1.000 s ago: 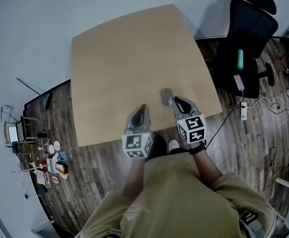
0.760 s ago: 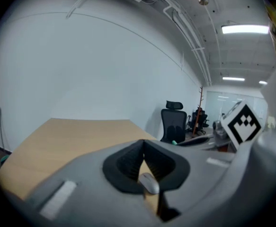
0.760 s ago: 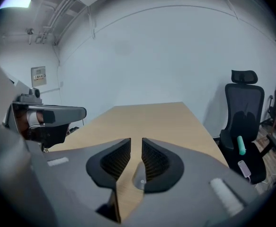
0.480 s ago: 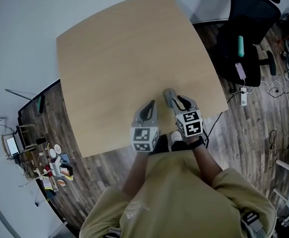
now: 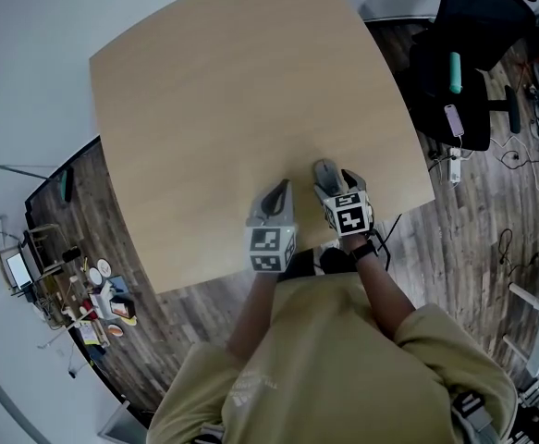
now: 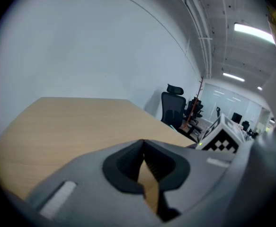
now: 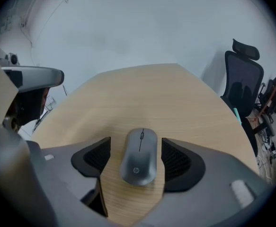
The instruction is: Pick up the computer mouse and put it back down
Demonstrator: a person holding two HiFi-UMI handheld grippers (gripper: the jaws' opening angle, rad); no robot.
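Observation:
The grey computer mouse (image 7: 139, 156) lies flat on the wooden table (image 7: 142, 93), near its front edge (image 5: 325, 170). My right gripper (image 7: 136, 145) straddles it. Its jaws have just been opening and now stand wide, with a gap of bare wood on each side between the black pads (image 7: 178, 160) and the mouse. In the head view the right gripper (image 5: 332, 181) points down at the mouse. My left gripper (image 5: 277, 191) hovers a little to the left over the table with nothing in it. Seen from its own camera, the left gripper (image 6: 143, 142) has its tips together.
A black office chair (image 5: 463, 72) stands beyond the table's right edge, with a phone (image 5: 450, 118) and a teal object (image 5: 455, 70) on its seat. A power strip (image 5: 453, 166) and cables lie on the floor. Small clutter (image 5: 93, 294) lies on the floor at left.
Both grippers have come down and forward over the table's front edge. The mouse came down with the right gripper and now rests on the wood.

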